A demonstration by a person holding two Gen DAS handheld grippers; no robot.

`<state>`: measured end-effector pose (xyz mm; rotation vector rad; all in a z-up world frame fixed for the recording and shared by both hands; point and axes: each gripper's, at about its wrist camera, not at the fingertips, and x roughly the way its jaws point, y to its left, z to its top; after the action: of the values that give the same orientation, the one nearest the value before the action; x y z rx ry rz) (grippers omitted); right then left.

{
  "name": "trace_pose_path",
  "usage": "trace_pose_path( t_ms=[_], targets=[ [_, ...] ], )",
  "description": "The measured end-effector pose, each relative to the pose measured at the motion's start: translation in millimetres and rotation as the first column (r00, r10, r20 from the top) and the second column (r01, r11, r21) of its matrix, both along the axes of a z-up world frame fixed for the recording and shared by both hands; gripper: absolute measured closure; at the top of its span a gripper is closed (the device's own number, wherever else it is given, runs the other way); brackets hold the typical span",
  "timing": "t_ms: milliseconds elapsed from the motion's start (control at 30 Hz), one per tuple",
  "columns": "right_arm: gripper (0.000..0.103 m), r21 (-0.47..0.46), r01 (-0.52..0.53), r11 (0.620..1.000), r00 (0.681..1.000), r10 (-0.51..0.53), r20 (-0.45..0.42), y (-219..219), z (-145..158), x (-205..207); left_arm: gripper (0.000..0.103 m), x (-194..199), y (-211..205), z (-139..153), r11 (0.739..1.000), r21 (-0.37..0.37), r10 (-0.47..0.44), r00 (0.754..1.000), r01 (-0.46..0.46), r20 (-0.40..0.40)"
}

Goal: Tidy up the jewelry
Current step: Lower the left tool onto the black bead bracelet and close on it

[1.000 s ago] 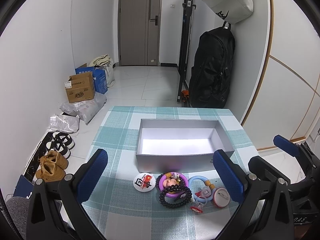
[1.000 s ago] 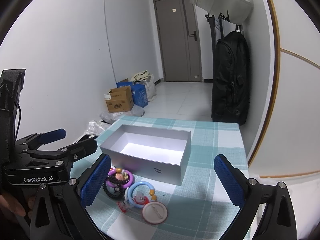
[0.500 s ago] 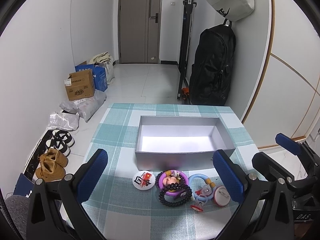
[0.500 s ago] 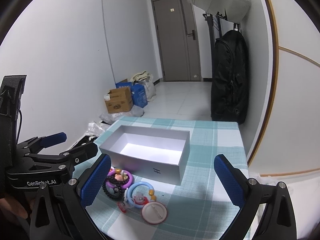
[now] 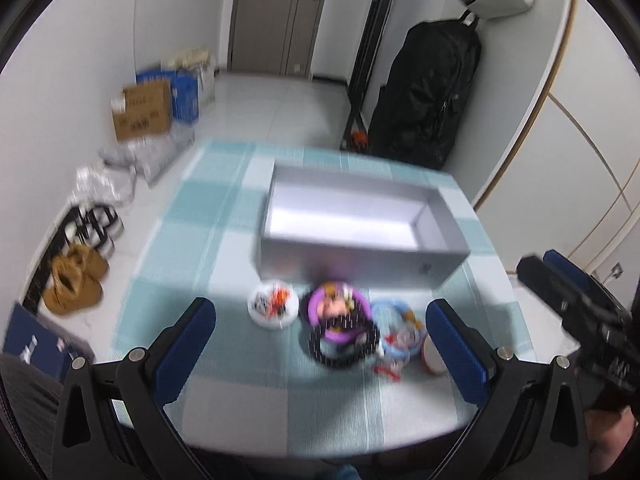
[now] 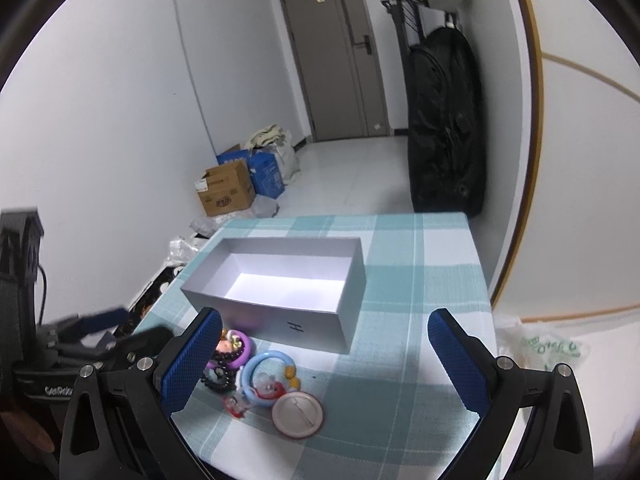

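An open, empty grey box (image 5: 352, 224) (image 6: 280, 284) stands on the checked tablecloth. In front of it lie a white badge (image 5: 273, 304), a purple ring (image 5: 335, 312) (image 6: 236, 346), a black bead bracelet (image 5: 344, 340) (image 6: 218, 376), a blue ring (image 5: 396, 332) (image 6: 266, 378) and a round pin badge lying face down (image 6: 297, 415). My left gripper (image 5: 320, 352) is open and empty above the jewelry. My right gripper (image 6: 320, 364) is open and empty, above the blue ring and pin badge. The left wrist view is blurred.
The table's front edge (image 5: 320, 448) is close below the grippers. Beyond the table are a black backpack (image 6: 444, 120), cardboard boxes (image 5: 142, 110), shoes (image 5: 76, 276) on the floor at left and a door (image 6: 336, 56).
Both grippers have moved forward and tilted down toward the jewelry; the box and pieces look larger. The left gripper is moving, so its view is blurred. The jaws stay open.
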<state>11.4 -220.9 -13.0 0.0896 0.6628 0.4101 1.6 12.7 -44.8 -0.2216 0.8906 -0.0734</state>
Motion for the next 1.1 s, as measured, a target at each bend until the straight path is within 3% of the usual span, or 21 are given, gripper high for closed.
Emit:
trace_pose_path(
  t_ms=[100,200,533,933,1100],
  targets=[
    [0.0,0.018,0.009,1.0,0.999,-0.009,-0.034,-5.3,-3.1,5.4,0.001,-1.2,0.2,-10.0,0.999,-0.035,-0.021,0.998,0.019,-0.064],
    [0.0,0.039,0.024,0.999,0.998,-0.022,-0.059,-10.5,-5.3,10.6,0.005,-1.1,-5.2,-17.9,0.999,-0.024,-0.044,0.993,0.042,-0.111],
    [0.0,0.098,0.036,0.995,0.994,-0.025,-0.105,-18.4,-9.8,19.5,0.011,8.9,-13.5,-29.4,0.998,-0.032,-0.055,0.984,0.05,-0.171],
    [0.0,0.113,0.036,0.993,0.993,-0.023,-0.119,-20.2,-11.2,19.8,0.057,22.1,-17.1,-39.4,0.997,-0.068,-0.054,0.972,0.04,-0.228],
    [0.0,0.11,0.034,0.993,0.993,-0.021,-0.112,-19.6,-11.4,20.4,0.062,21.2,-18.3,-37.5,0.996,-0.07,-0.067,0.973,0.053,-0.222]
  ],
)
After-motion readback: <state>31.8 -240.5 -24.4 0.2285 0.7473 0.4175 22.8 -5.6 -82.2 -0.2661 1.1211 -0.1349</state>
